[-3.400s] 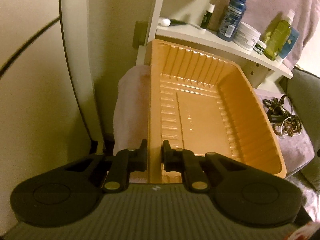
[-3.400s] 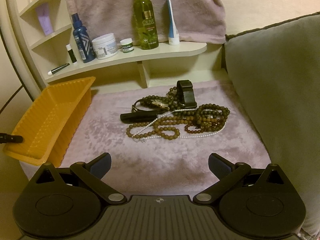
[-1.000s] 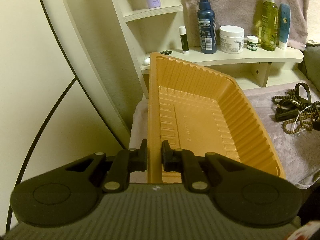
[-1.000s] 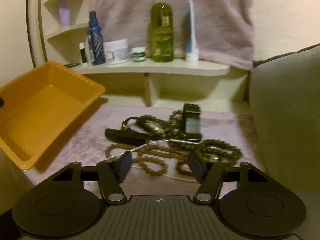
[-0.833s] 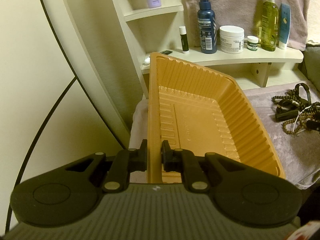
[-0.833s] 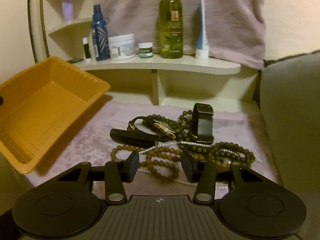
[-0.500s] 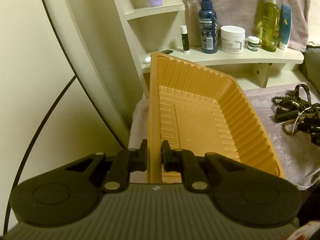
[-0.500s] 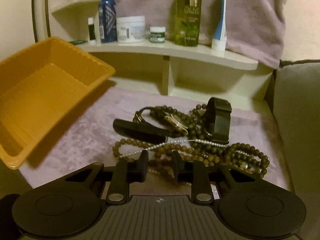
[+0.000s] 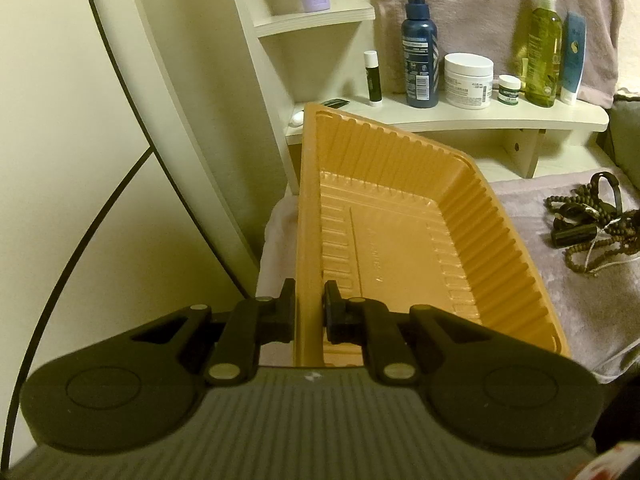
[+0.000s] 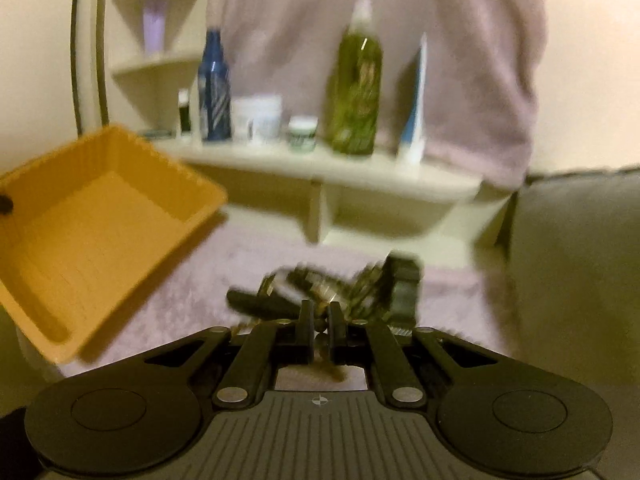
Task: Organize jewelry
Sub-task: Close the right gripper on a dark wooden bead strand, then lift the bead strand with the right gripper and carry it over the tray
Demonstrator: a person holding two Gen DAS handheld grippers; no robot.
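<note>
My left gripper [image 9: 309,312] is shut on the near rim of the orange ribbed tray [image 9: 308,200], holding it tilted with nothing inside. In the right wrist view the tray [image 10: 100,220] hangs at the left. The jewelry pile [image 10: 352,284] of brown bead strands, a pearl string and a black watch lies on the purple cloth just ahead. My right gripper [image 10: 319,332] is at the pile's near edge, its jaws closing to a narrow gap with a brown bead strand caught between the pads. That view is blurred. The pile [image 9: 588,228] also shows at the right of the left wrist view.
A cream shelf [image 10: 320,176] behind carries a blue spray bottle [image 9: 420,48], a white jar [image 9: 468,80], a green bottle [image 10: 356,92] and a tube. A pink towel [image 10: 400,40] hangs above. A grey cushion [image 10: 580,260] borders the cloth on the right.
The right gripper's jaws closed from wide apart onto the beads at the pile's near edge, and it rose, blurring its view. The left gripper and tray stayed still.
</note>
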